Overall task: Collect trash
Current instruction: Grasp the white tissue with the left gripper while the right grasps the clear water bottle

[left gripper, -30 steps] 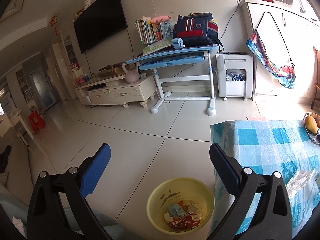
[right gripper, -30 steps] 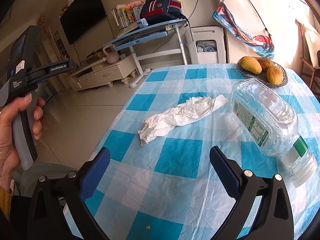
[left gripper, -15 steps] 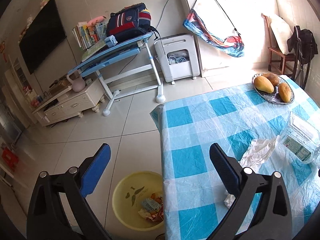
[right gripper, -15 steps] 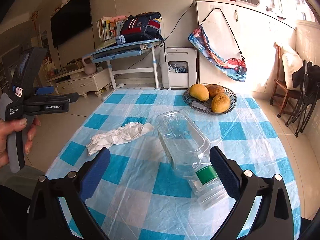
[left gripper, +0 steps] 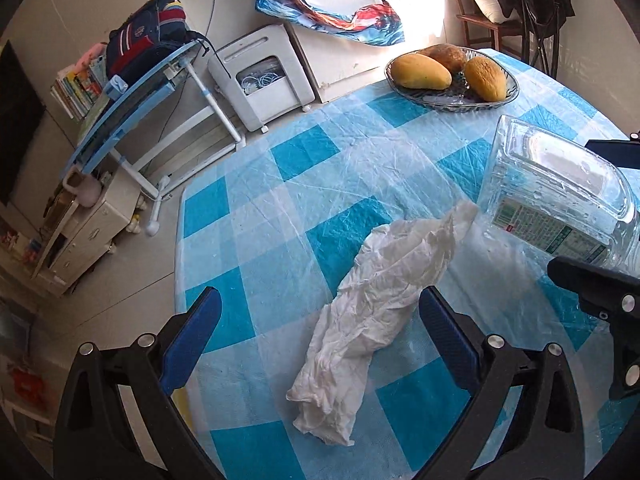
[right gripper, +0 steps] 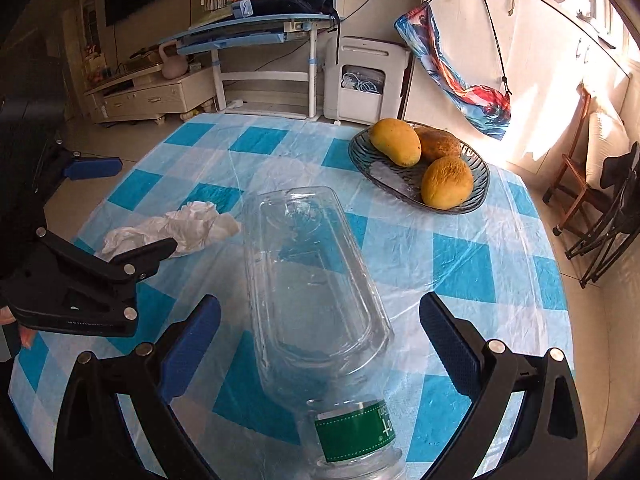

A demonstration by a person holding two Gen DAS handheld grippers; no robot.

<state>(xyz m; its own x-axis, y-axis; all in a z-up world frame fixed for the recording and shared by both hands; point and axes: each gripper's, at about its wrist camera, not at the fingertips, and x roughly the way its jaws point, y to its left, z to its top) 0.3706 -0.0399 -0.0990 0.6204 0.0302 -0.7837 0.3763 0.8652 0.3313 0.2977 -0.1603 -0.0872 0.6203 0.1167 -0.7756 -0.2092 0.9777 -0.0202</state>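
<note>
I hold my left gripper (left gripper: 320, 328) above the near left part of the bench (left gripper: 256, 208), its blue-padded jaws spread wide apart with a crumpled white tissue (left gripper: 376, 300) lying between them, untouched. The tissue stretches from near the bench's left edge toward the middle, its far tip just beside the base of a clear plastic bottle (right gripper: 312, 292). My right gripper (right gripper: 320, 336) hangs over that bottle, jaws likewise wide apart and flanking it on either side without contact. The bottle lies on its side in the middle of the bench, its green-labelled neck pointing toward the near edge. A dark glass dish (right gripper: 476, 196) holding three mangoes (right gripper: 396, 142) sits toward the far right corner. The bench wears a blue-and-white checked cover under clear plastic.
</note>
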